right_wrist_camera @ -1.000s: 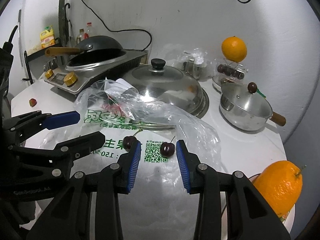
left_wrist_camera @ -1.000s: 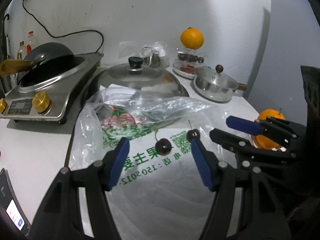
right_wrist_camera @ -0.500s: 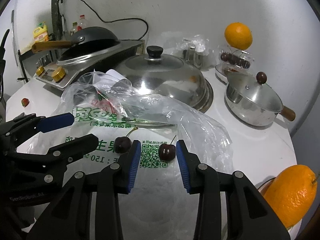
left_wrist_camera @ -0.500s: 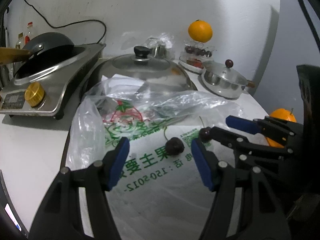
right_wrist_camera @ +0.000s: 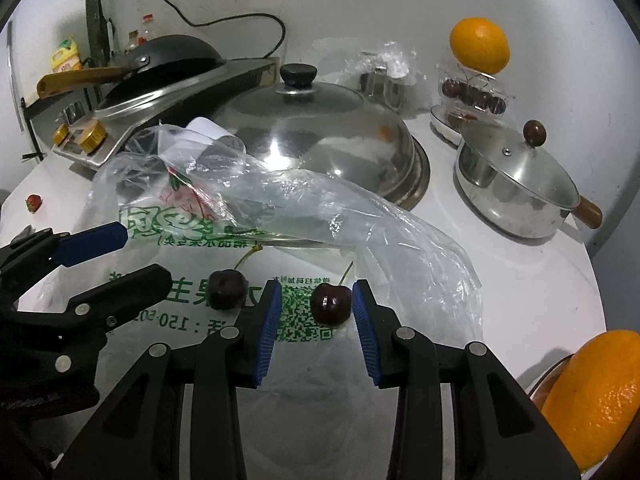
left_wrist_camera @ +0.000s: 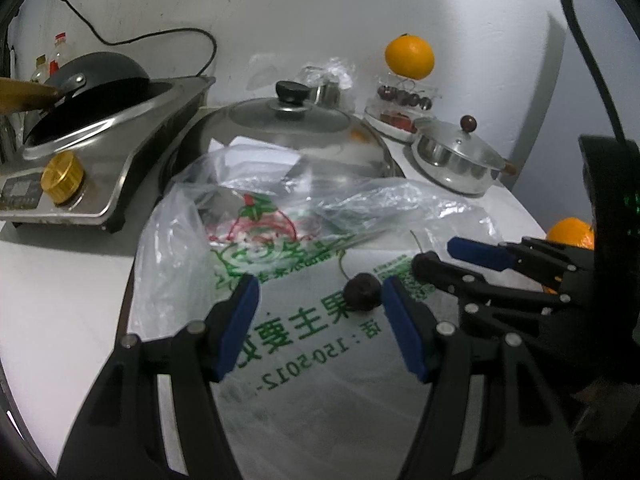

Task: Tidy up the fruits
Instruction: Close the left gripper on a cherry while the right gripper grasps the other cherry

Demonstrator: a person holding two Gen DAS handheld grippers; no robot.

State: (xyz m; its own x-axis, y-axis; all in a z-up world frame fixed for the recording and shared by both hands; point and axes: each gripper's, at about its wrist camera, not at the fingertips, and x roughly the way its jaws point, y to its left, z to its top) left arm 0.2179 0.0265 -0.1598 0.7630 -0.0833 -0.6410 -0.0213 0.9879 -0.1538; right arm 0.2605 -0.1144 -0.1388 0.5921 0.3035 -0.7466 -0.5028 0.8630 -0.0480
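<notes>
Right hand-held gripper [right_wrist_camera: 314, 314] narrow, brackets right cherry [right_wrist_camera: 330, 303], no pinch yet; left hand-held gripper [left_wrist_camera: 318, 320] wide beside left cherry [left_wrist_camera: 363, 292]. Centre pads, close gently, avoid snagging plastic bag [right_wrist_camera: 320, 380].

Two cherries lie on the plastic bag [right_wrist_camera: 360, 240] spread flat before me; the right cherry [right_wrist_camera: 330, 304] sits between the fingers of my right gripper [right_wrist_camera: 314, 312], nearer the right one; the left cherry [left_wrist_camera: 363, 292] lies between the fingers of my left gripper [left_wrist_camera: 316, 312], close by its right finger; behind the bag stands the domed lid [right_wrist_camera: 320, 140]; left of that, the stove [right_wrist_camera: 168, 96] bearing the wok [right_wrist_camera: 172, 58]; right of it, the small pot [right_wrist_camera: 516, 184]; an orange [right_wrist_camera: 479, 50] sits atop the cherry container [right_wrist_camera: 472, 92] behind the pot.
</notes>
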